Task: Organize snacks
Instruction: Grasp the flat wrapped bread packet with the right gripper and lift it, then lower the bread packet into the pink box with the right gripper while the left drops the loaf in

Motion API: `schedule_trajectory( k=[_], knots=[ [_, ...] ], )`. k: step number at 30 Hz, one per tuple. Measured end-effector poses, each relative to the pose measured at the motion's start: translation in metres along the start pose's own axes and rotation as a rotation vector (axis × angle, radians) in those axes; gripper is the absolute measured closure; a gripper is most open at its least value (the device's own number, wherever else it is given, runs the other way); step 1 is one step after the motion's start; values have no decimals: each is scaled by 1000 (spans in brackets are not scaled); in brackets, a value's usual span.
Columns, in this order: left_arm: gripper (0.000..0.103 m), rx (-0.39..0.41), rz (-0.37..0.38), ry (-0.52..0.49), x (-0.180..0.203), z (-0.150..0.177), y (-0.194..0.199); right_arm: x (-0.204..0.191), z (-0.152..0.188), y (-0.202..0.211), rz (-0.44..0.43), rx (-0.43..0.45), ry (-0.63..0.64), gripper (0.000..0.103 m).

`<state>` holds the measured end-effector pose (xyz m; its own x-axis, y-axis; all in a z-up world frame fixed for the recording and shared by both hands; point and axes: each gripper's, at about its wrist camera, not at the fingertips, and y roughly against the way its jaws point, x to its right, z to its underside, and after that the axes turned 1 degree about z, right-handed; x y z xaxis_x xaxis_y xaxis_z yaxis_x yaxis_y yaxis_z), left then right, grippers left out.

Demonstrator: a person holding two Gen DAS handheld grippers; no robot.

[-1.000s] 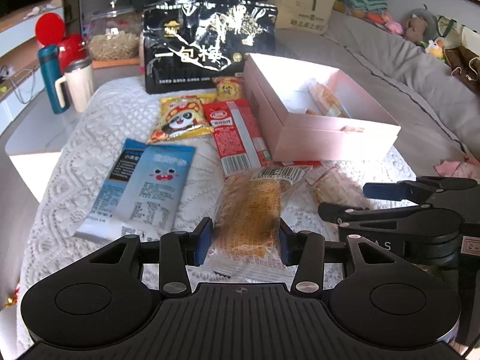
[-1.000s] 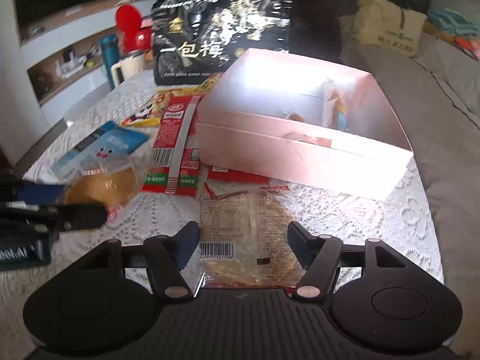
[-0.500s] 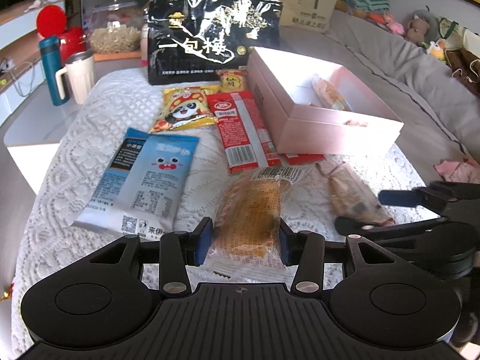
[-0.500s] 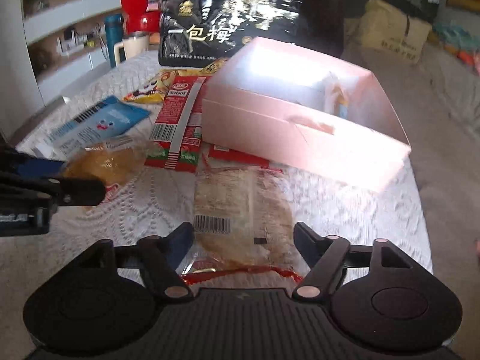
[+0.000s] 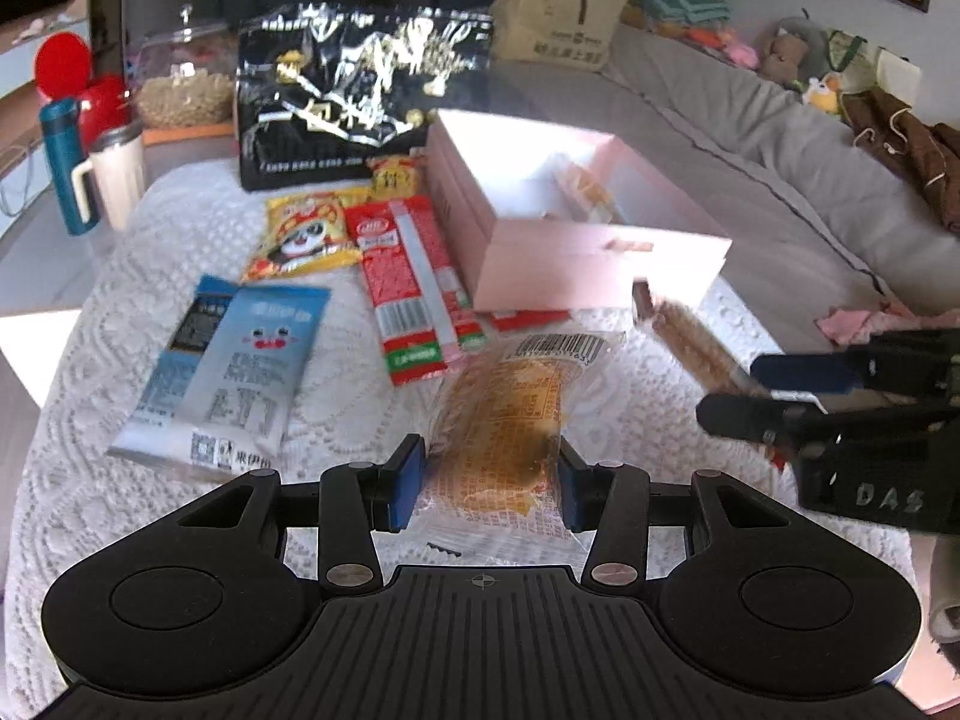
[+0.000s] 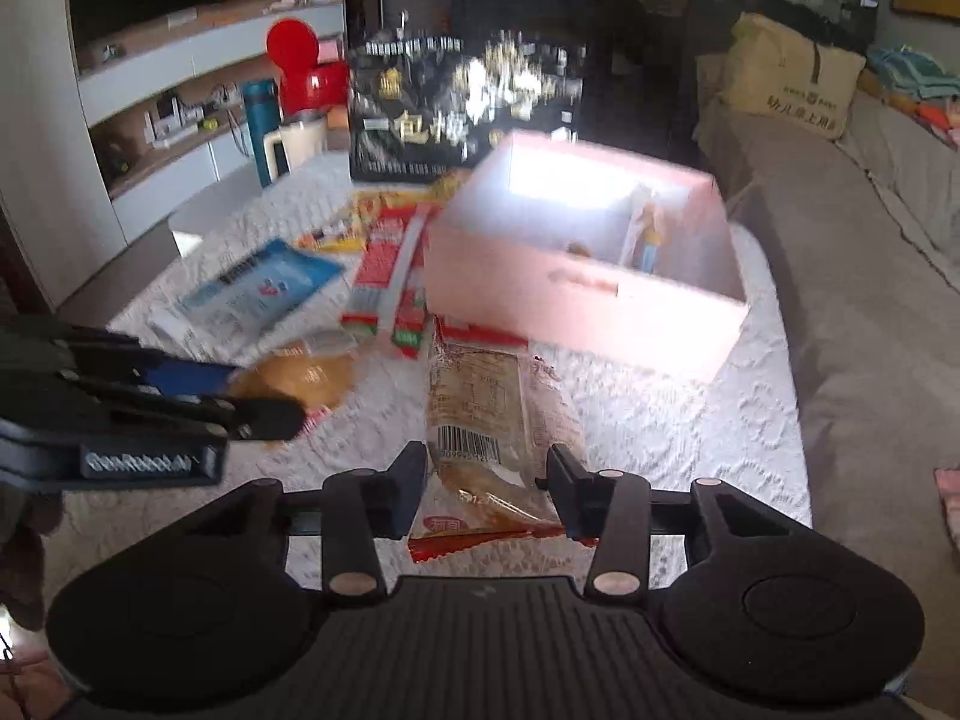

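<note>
Most of the sorting is still ahead of me, I judge: the pink box (image 6: pixel 576 300) holds only a packet or two against its far wall, while the table still carries the blue packet (image 5: pixel 234 360), the red packets (image 5: pixel 414 282), the yellow panda packet (image 5: pixel 306 234) and the big black bag (image 5: pixel 360 96) standing at the back. I have a bread in each hand. My left gripper (image 5: pixel 487 480) is clamped on the golden bread (image 5: pixel 510 420), its blue pads pressed into the wrapper on both sides; the loaf lies just short of the red packets, its barcode end pointing away from me. My right gripper (image 6: pixel 487 483) is closing on the paler bread (image 6: pixel 498 420), and the pads already touch the wrapper near its red crimped end, so I count it as gripped. That bread points toward the near wall of the box, close to it but not yet over the rim. Both breads are soft, oblong buns in clear crinkly film with printed labels; the film bulges between the pads, so I expect them to squash easily. Both still need to go into the box, then the flat packets after them.
</note>
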<state>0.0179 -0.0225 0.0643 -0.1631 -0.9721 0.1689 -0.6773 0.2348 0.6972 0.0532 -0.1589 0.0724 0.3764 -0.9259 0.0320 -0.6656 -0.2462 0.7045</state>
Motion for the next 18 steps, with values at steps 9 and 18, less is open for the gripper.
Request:
schedule_trajectory(
  k=[9, 18],
  knots=[
    [53, 106, 14, -56, 19, -56, 14, 6, -59, 42, 46, 171, 7, 60],
    [53, 133, 153, -88, 34, -149, -36, 65, -136, 31, 113, 235, -85, 59]
  ],
)
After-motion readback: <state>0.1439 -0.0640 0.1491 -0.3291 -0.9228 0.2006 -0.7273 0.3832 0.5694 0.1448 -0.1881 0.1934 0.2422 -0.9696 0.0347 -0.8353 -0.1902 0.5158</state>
